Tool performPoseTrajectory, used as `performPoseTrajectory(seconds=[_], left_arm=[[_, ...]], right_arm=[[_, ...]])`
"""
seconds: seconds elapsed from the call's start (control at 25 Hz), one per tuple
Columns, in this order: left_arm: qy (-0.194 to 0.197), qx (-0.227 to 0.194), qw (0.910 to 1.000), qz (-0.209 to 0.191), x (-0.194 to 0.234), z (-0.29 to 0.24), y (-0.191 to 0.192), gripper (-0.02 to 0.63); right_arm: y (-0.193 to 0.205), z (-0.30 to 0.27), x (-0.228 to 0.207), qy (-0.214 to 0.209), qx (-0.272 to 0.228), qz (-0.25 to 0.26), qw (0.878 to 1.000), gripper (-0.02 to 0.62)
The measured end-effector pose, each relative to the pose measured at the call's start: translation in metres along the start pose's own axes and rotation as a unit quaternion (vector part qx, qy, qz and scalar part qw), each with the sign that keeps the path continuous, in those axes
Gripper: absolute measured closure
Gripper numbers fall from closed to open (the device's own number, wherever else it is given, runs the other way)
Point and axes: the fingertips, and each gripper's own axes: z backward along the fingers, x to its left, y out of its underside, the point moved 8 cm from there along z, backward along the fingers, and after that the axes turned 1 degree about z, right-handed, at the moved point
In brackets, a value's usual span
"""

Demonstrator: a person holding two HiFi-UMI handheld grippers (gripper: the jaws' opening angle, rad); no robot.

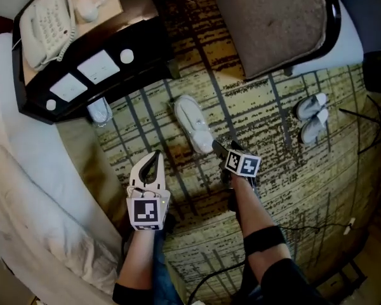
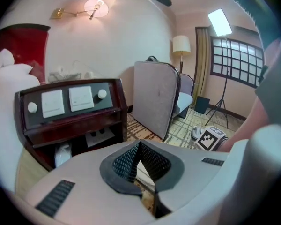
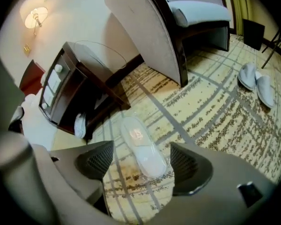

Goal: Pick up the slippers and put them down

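**Right jaws apart above the wrapped slipper, left jaws together**

The wrapped slipper (image 1: pixel 193 124) is lying flat on the patterned carpet (image 1: pixel 286 189), white and sealed in clear film. Its near end is pointing toward me and its far end toward the gap between the bedside cabinet (image 1: pixel 136 40) and the armchair (image 1: pixel 276 21). I am holding my right gripper (image 1: pixel 221 151) just beside its near end, tilted down at it. In the right gripper view the slipper (image 3: pixel 143 146) is showing in the gap of that gripper (image 3: pixel 140 165). The jaws are standing wide apart and neither pad is touching it.

I am carrying my left gripper (image 1: pixel 155 157) off to the left of the slipper, apart from it, above the carpet beside the bed (image 1: pixel 25 189). In the left gripper view its jaws (image 2: pixel 140 170) are sitting together with nothing clamped between them.

A second wrapped slipper (image 1: pixel 100 111) is resting at the foot of the cabinet, partly under it. An unwrapped white pair of slippers (image 1: pixel 312 116) is lying side by side on the carpet, well to the right, past the armchair. A telephone (image 1: pixel 46 24) is sitting on top of the cabinet.
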Motion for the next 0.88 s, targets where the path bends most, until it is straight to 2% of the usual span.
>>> performPoseTrajectory(seconds=[0.04, 0.12, 0.2, 0.32, 0.6, 0.76, 0.88], left_arm=[[0.003, -0.001, 1.0000, -0.007, -0.002, 0.011, -0.012, 0.606], [0.007, -0.004, 0.9998, -0.020, -0.005, 0.030, -0.037, 0.606], [0.012, -0.001, 0.9996, -0.027, -0.009, 0.056, -0.063, 0.606], [0.011, 0.003, 0.9997, -0.023, -0.016, 0.103, -0.109, 0.606], [-0.005, -0.017, 0.9997, -0.016, -0.022, 0.199, -0.211, 0.606], [-0.016, -0.020, 0.9997, -0.004, -0.021, 0.249, -0.247, 0.606], [-0.023, -0.026, 0.9993, -0.011, -0.021, 0.280, -0.275, 0.606]], right_arm=[[-0.010, 0.017, 0.011, -0.008, -0.005, 0.005, 1.000, 0.221], [-0.032, 0.050, 0.033, -0.017, -0.015, 0.022, 0.999, 0.239], [-0.046, 0.089, 0.055, -0.016, -0.021, 0.035, 0.999, 0.306], [-0.061, 0.154, 0.090, -0.014, -0.028, 0.050, 0.998, 0.424], [-0.107, 0.284, 0.173, -0.023, -0.056, 0.111, 0.992, 0.594], [-0.125, 0.348, 0.219, -0.045, -0.066, 0.153, 0.985, 0.594], [-0.146, 0.391, 0.258, -0.067, -0.076, 0.209, 0.973, 0.594]])
